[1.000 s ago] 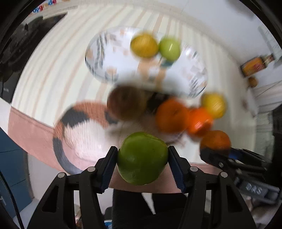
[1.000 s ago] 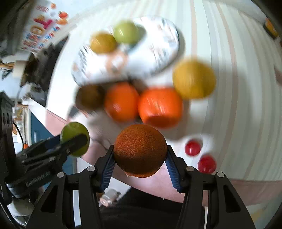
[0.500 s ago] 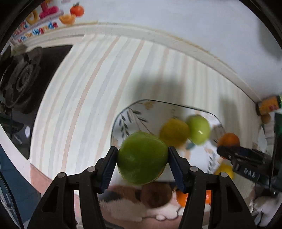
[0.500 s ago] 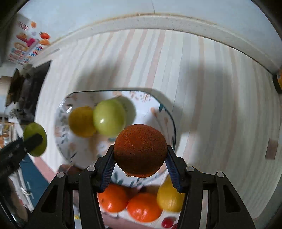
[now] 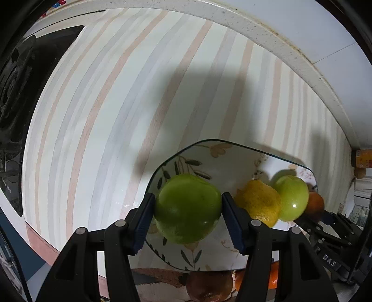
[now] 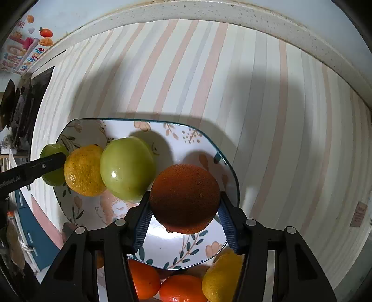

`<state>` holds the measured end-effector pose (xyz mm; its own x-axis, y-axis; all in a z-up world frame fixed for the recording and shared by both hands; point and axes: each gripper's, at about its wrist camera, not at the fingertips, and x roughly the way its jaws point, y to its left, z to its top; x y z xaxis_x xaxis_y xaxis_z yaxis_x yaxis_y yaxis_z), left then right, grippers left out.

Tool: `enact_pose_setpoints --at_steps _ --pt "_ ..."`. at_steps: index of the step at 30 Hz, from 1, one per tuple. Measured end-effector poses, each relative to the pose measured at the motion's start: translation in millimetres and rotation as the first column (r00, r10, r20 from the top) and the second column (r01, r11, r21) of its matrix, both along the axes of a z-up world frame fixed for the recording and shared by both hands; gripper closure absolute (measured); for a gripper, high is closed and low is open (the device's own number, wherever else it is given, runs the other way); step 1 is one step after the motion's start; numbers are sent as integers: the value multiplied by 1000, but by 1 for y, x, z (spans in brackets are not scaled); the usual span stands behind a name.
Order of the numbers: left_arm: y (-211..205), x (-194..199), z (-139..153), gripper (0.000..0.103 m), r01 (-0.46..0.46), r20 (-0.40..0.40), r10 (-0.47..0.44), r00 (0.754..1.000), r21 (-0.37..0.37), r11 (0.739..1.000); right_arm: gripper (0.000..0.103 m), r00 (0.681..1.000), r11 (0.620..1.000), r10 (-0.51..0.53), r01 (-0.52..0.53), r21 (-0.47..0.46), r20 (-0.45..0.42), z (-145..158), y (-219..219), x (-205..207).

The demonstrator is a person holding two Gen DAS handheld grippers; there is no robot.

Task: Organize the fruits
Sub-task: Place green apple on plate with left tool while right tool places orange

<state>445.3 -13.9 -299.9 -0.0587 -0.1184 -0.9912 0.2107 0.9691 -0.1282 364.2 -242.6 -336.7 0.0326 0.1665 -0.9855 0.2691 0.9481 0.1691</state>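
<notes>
My left gripper (image 5: 187, 219) is shut on a green apple (image 5: 187, 208) and holds it over the left side of a floral plate (image 5: 223, 162). On the plate lie a yellow lemon (image 5: 259, 205) and a second green apple (image 5: 290, 201). My right gripper (image 6: 183, 217) is shut on a dark orange (image 6: 184, 198) over the right side of the same plate (image 6: 200, 137). The right wrist view also shows the lemon (image 6: 82, 170), the plate's apple (image 6: 127, 168), and the left gripper's apple (image 6: 52, 167) at the plate's left rim.
Near the plate's front edge lie two oranges (image 6: 145, 280), a yellow fruit (image 6: 220, 276) and a brown fruit (image 5: 209, 285) on a patterned mat. A black stove (image 5: 16, 76) stands at far left. The striped counter ends at a white wall rim (image 6: 209, 11).
Both grippers moved forward and down from above the loose fruit to just over the plate, each still holding its fruit. The plate now looks much closer.
</notes>
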Motion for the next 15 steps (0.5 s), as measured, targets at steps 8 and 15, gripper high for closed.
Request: enact_pose_setpoints --at_steps 8,15 --pt "-2 2 4 22 -3 32 3 999 -12 1000 13 999 999 -33 33 24 9 8 -6 4" --pt "3 -11 33 16 2 109 -2 994 4 1000 9 999 999 -22 23 -27 32 30 2 -9"
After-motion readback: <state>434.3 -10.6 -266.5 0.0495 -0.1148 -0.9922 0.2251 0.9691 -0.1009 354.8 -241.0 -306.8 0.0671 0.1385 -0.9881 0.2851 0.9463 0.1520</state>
